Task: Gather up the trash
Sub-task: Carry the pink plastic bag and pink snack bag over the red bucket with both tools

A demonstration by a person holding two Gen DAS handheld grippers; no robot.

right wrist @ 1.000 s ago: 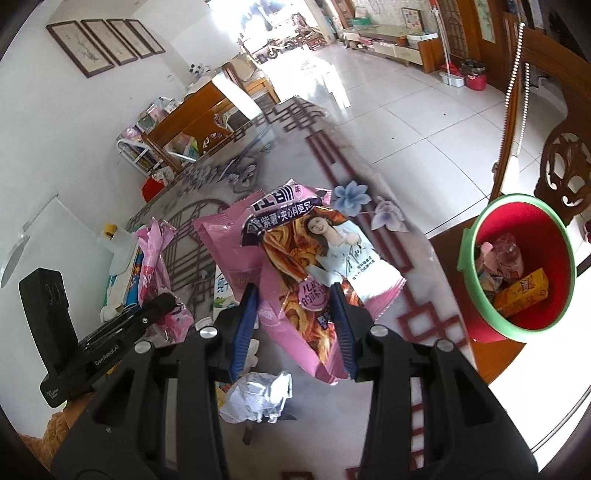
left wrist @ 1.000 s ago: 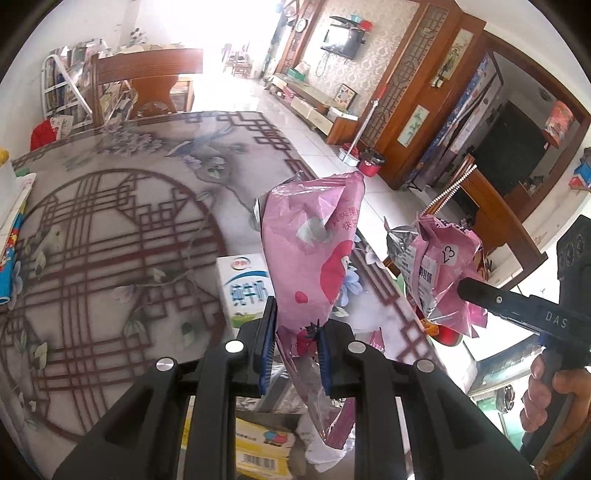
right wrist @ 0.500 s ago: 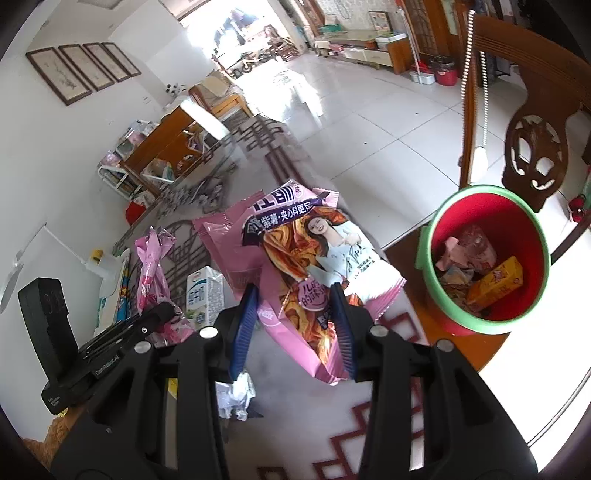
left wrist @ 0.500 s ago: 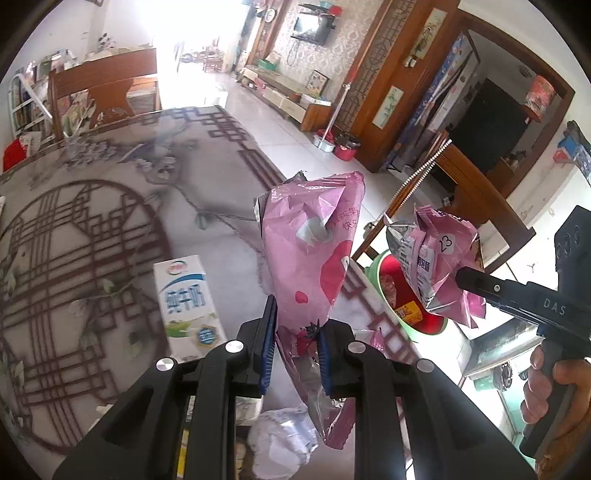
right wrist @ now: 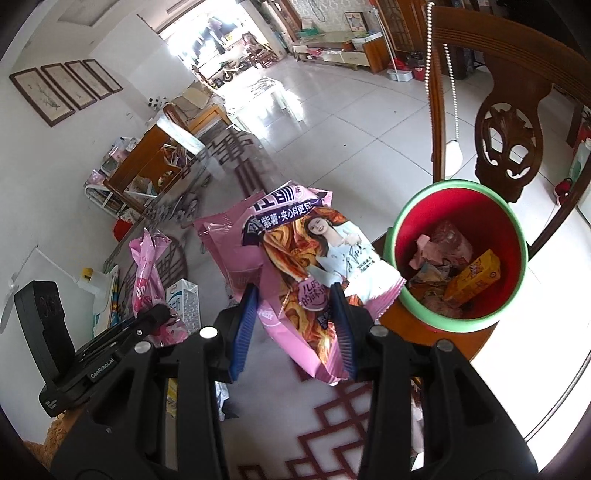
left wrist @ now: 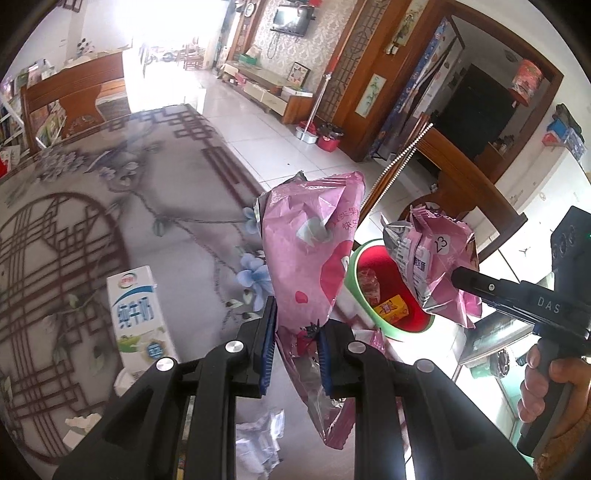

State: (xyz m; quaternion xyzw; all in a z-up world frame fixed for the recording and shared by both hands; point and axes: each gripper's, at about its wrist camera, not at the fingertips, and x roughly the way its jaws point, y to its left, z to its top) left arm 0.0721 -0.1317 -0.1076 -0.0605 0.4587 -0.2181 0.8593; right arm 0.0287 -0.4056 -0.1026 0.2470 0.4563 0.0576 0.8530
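Pink wrapper [left wrist: 310,254] clamped in left gripper [left wrist: 295,347], snack bag [right wrist: 314,266] clamped in right gripper [right wrist: 295,328], both held beside green-rimmed red bin [right wrist: 399,229].

A: Where's this, someone's house?

B: Yep, a lived-in home. Wall-mounted TV [left wrist: 290,21] over a low cabinet, carved wooden chair [right wrist: 509,122], framed pictures [right wrist: 66,90] on the wall, tiled floor [right wrist: 354,122], patterned dining table [left wrist: 110,206] with a milk carton [left wrist: 138,314].
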